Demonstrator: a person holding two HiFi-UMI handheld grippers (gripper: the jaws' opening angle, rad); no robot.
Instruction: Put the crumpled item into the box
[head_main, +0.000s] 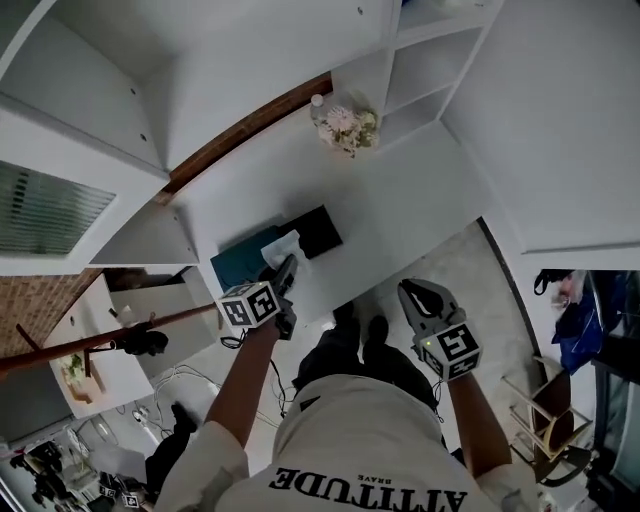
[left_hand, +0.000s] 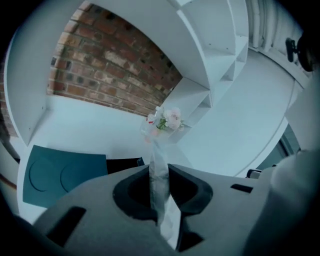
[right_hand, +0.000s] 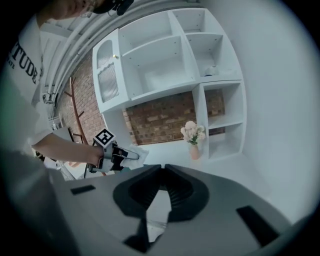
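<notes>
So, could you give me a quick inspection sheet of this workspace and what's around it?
Surface: white desk, mostly bare.
Job's things: crumpled item, white, held in the left gripper, not yet in the box; black box on the desk beside a teal lid.
Clutter: vase of flowers at the desk's far end.
Grippers: left gripper shut on the crumpled item, near the box; right gripper shut, empty, held back from the desk.
Cables: white cables loose on the floor to the person's left.
Surroundings: white shelves and a brick wall behind the desk.
</notes>
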